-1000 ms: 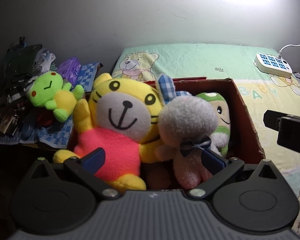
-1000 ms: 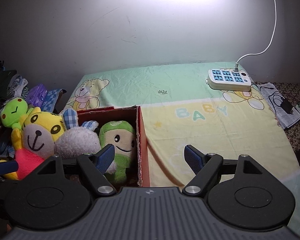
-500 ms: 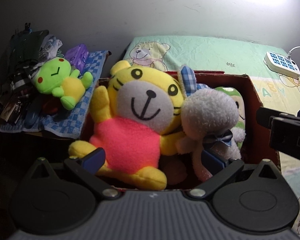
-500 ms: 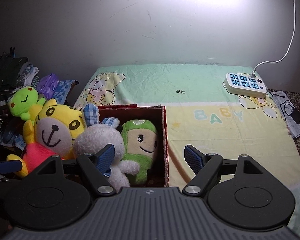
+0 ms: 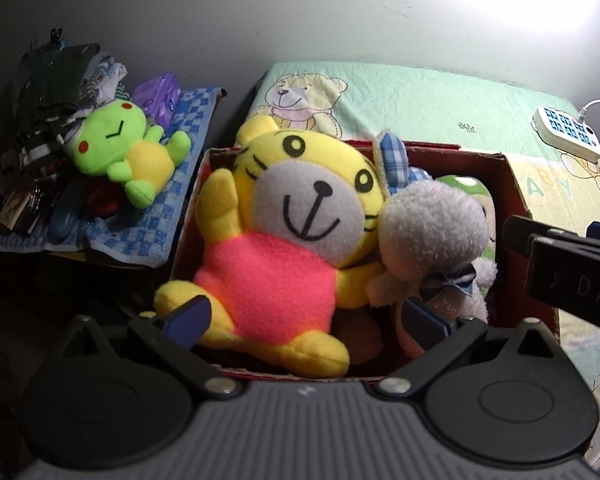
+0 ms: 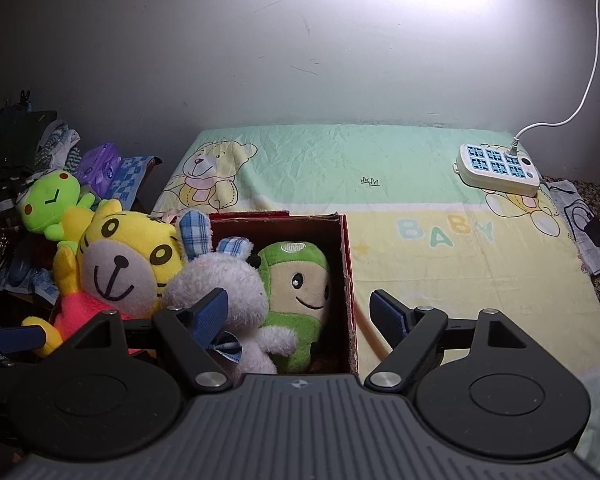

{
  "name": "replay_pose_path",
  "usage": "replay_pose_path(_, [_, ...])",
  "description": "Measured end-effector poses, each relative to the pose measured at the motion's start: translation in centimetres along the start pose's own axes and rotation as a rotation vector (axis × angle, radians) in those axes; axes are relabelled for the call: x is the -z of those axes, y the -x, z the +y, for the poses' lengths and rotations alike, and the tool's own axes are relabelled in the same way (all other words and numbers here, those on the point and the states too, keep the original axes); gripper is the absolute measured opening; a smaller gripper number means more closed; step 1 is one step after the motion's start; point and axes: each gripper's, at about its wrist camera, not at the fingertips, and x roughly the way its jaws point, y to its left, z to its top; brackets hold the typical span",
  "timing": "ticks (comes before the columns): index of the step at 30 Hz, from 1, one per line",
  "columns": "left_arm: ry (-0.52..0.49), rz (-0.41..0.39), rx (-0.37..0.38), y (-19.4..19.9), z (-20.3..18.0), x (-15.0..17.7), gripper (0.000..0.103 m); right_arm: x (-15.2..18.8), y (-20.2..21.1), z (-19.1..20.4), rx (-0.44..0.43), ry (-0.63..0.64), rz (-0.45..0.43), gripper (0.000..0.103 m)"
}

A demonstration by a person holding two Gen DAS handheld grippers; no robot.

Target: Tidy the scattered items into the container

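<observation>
Where the wall meets it along its far edge, one bed (image 6: 400, 248) fills most of both views, its sheet printed with bears and the word BABY. One red box (image 5: 516, 196) stands at the bed's left edge, toward the near left corner. Three plush toys sit packed in the box: one yellow tiger (image 5: 300, 236) in a pink shirt at the left wall, one foot draped over the near rim; one grey bunny (image 5: 432, 240) with checked ears in the middle, touching the tiger; one green doll (image 6: 296, 292) against the right wall, largely hidden behind the bunny in the left wrist view. A fourth toy, one green frog (image 5: 120, 148), lies outside the box on one blue checked cloth (image 5: 156, 224) just beyond the bed's left edge, beside a dark heap of clutter (image 5: 48, 100) and one purple packet (image 5: 158, 92). One white power strip (image 6: 498, 170) rests at the bed's far right corner, its single cable running up the wall.

Two hand-held grippers show. The left hand-held gripper (image 5: 304, 318) has its jaws spread wide, either side of the tiger's legs and the bunny's base, pressing on neither. The right hand-held gripper (image 6: 302, 316) is likewise spread wide above the box's right wall, holding nothing.
</observation>
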Motion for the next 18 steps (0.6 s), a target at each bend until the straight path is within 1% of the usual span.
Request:
replay_pose_path(2, [0.001,-0.006,0.003,0.01,0.09,0.02,0.099,-0.02,0.16,-0.07,-0.008,-0.014,-0.009,0.083])
replay_pose_path(4, [0.008,-0.008,0.022,0.05,0.27,-0.02,0.099,-0.09,0.36,-0.15,-0.006,-0.034,-0.018,0.088])
replay_pose_path(6, [0.012,-0.011,0.025,0.1,0.37,-0.05,0.099,-0.19,0.44,-0.19,0.003,-0.049,-0.014,0.089])
replay_pose_path(11, [0.03,0.002,0.041,0.15,0.64,-0.09,0.099,-0.26,0.17,-0.5,0.013,-0.088,0.022,0.089])
replay_pose_path(14, [0.045,0.022,0.05,-0.06,0.92,-0.08,0.101,-0.15,0.07,-0.41,-0.01,-0.084,0.051,0.089])
replay_pose_path(18, [0.035,0.021,0.018,0.01,0.85,0.13,0.101,0.1,0.08,0.2,-0.004,-0.047,0.066,0.089])
